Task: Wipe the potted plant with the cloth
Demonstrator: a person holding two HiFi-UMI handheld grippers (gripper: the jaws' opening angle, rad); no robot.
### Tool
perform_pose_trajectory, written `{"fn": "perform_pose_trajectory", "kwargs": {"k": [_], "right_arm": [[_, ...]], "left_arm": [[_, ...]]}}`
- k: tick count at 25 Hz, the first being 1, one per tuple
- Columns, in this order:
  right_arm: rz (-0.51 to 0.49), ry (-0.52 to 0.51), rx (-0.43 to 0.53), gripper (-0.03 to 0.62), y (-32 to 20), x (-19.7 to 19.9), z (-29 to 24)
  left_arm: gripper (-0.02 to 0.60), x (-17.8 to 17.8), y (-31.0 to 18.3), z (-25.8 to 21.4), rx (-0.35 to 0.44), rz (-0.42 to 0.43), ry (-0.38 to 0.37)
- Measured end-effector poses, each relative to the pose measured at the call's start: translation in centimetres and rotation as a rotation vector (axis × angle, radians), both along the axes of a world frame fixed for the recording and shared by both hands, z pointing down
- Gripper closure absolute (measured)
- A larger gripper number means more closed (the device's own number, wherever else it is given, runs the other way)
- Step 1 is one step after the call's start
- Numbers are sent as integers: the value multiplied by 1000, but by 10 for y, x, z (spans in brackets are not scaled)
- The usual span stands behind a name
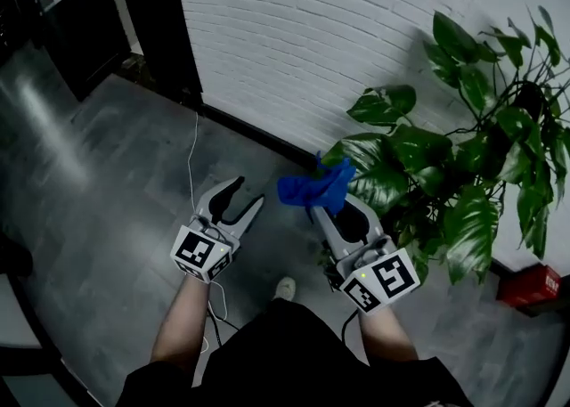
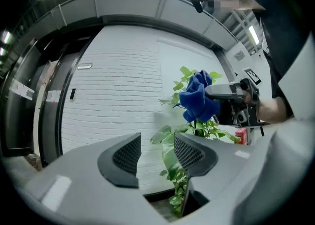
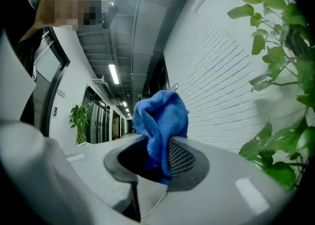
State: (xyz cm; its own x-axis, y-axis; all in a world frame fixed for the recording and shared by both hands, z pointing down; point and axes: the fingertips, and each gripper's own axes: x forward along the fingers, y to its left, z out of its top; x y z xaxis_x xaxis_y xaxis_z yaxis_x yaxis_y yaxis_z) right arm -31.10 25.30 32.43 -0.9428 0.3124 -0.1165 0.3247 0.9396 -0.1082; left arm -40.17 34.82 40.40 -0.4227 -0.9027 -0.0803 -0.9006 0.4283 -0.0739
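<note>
Blue cloth [image 1: 316, 189] sits clamped in the jaws of our right gripper [image 1: 337, 206], its bunched length poking forward past their tips, the potted plant [image 1: 401, 151] just to its right, while our left gripper [image 1: 248, 192] gapes empty.

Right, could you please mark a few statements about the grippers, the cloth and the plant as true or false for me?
1. The right gripper is shut on the blue cloth. True.
2. The left gripper grips a leaf of the potted plant. False: its jaws stand apart with nothing between them.
3. The wall behind the plant is white brick. True.
4. The plant stands on the left gripper's side. False: it stands on the right gripper's side.
</note>
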Motion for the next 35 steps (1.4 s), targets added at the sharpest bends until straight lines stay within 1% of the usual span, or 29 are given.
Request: {"fn": "perform_pose_trajectory", "kwargs": {"k": [3,5,8,10,11,12,13,15,18,22,25,27,29,31,33,35], "right_arm": [[48,-31,-50,485,-38,-33,-4],[90,-47,-65,485,-61,-50,-7],[156,-51,-65,485,-93,-64,-5],[215,-46,-64,485,-115,-66,-2],[252,-43,-65,485,-127,-66,-1],[293,-41,-65,485,-139,-64,1],[337,-40,-65,485,-150,-62,2],[424,-37,-62,485,-171,-59,5],[562,-26,-55,485,-194,-51,9],[761,-11,-59,485,-212,-45,12],[908,-1,-58,485,-217,-40,13],[993,3,-70,485,-220,-35,16],[1070,6,-88,485,-222,-28,23],[1143,17,-105,485,-224,-21,30],[1219,39,-118,485,-223,-12,40],[1281,57,-147,485,-218,-2,50]], "left_arm": [[365,-30,-28,-7,-16,47,-19],[365,-46,-51,-12,-23,91,-39],[365,-65,-92,-10,-28,154,-51],[365,-73,-121,-5,-54,204,-60],[403,-77,-135,-2,-69,234,-61],[561,-81,-147,2,-77,266,-55],[577,-86,-159,5,-77,302,-43],[577,-100,-183,12,-71,373,-13],[577,-115,-219,26,-91,495,-3],[577,-134,-260,39,-129,646,-19],[576,-148,-287,60,-197,755,-50],[576,-151,-302,81,-251,828,-61],[577,-146,-316,101,-282,906,-47],[575,-132,-328,122,-311,990,-25],[575,-113,-336,143,-352,1076,-18],[575,-94,-341,156,-375,1148,-11]]}}
